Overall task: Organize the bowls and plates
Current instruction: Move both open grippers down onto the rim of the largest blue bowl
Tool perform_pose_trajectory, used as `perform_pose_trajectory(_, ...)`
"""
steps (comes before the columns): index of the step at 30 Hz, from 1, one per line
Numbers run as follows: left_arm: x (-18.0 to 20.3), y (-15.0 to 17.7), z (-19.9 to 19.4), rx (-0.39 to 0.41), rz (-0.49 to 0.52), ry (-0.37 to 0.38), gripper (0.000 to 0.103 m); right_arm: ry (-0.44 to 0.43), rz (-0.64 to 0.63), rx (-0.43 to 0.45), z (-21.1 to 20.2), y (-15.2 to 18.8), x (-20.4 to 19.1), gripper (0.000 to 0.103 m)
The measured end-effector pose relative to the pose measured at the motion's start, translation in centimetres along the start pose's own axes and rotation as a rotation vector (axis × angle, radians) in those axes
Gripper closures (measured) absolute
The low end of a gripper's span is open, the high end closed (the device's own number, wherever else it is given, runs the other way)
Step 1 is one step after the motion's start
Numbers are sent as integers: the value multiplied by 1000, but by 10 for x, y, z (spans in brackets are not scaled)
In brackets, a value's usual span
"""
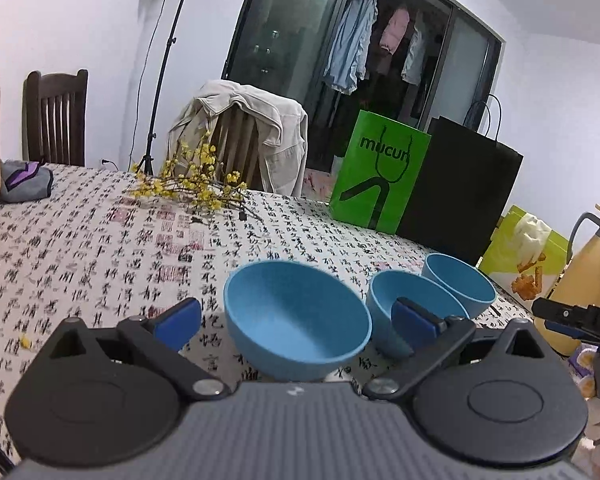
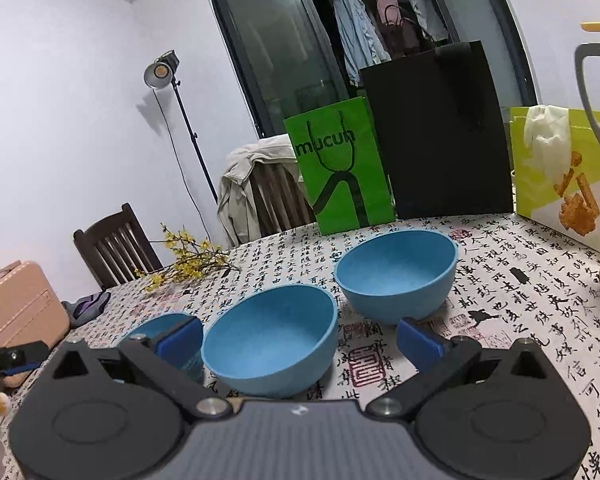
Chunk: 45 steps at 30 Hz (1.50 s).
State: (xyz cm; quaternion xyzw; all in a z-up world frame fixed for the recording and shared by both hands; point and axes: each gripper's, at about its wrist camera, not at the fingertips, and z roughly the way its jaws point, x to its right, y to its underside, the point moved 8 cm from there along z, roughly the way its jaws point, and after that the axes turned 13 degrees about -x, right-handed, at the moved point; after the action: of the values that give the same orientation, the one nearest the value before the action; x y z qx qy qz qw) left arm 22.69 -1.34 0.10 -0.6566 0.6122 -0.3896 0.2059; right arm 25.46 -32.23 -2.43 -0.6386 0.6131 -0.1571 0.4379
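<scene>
Three blue bowls stand in a row on the calligraphy tablecloth. In the left wrist view the near bowl (image 1: 296, 320) sits between the fingers of my open left gripper (image 1: 296, 322), with the middle bowl (image 1: 416, 300) and far bowl (image 1: 460, 282) to its right. In the right wrist view my open right gripper (image 2: 300, 340) frames the middle bowl (image 2: 272, 344); the right bowl (image 2: 398, 274) stands beyond it and the left bowl (image 2: 160, 328) is partly hidden behind the left finger (image 2: 180, 340). Neither gripper holds anything.
A green paper bag (image 1: 380, 172), a black bag (image 1: 464, 188) and a yellow-green bag (image 2: 560, 168) stand at the table's far edge. A yellow thermos (image 1: 584, 280) stands at the right. Yellow flower sprigs (image 1: 192, 184) lie at the far left. Chairs stand behind the table.
</scene>
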Motion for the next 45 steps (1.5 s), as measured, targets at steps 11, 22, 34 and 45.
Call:
perform_pose_trajectory(11, 10, -39, 19, -38, -39, 46, 0, 28, 65, -46, 17, -19, -15, 0)
perform_pose_trajectory(22, -7, -51, 39, -70, -142, 71, 0, 38, 117, -165, 46, -15, -30, 0)
perform_pose_trajectory(34, -26, -49, 46, -146, -186, 57, 0, 56, 94, -225, 68, -13, -52, 0)
perform_pose_trajectory(45, -37, -50, 47, -160, -242, 42, 0, -1, 54, -220, 82, -24, -77, 0)
